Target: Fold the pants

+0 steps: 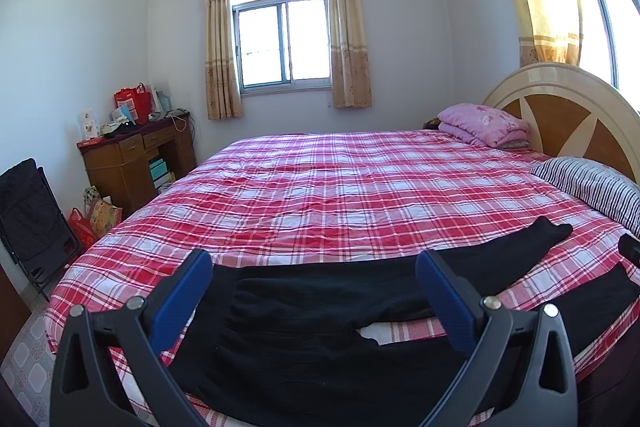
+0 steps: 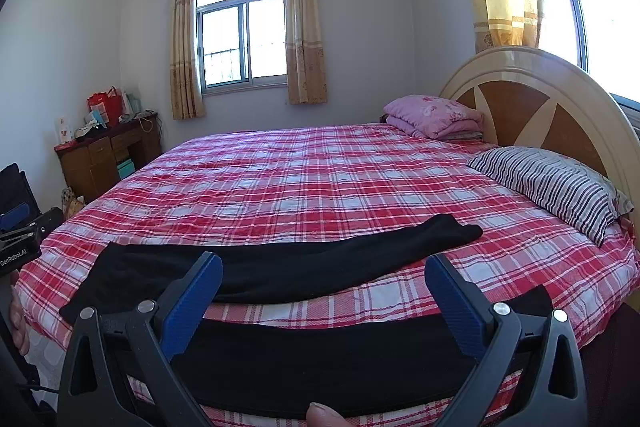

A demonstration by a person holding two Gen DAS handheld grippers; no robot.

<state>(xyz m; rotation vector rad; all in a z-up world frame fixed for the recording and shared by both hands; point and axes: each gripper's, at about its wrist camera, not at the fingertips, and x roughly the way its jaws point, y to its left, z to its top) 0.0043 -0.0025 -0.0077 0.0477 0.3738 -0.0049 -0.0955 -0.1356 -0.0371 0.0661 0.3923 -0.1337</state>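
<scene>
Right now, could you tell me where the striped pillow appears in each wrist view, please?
Left wrist view: the striped pillow lies at the far right edge, partly cut off, below the headboard.
Right wrist view: the pillow sits right of centre, fully shown, against the headboard.
Shared landmark: the folded pink quilt at the bed's head.

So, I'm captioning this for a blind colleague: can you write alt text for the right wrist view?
An open right gripper hovers over black pants spread along the near edge of a red plaid bed, legs pointing toward a striped pillow and a rounded headboard. A curtained window lights the far wall.
</scene>
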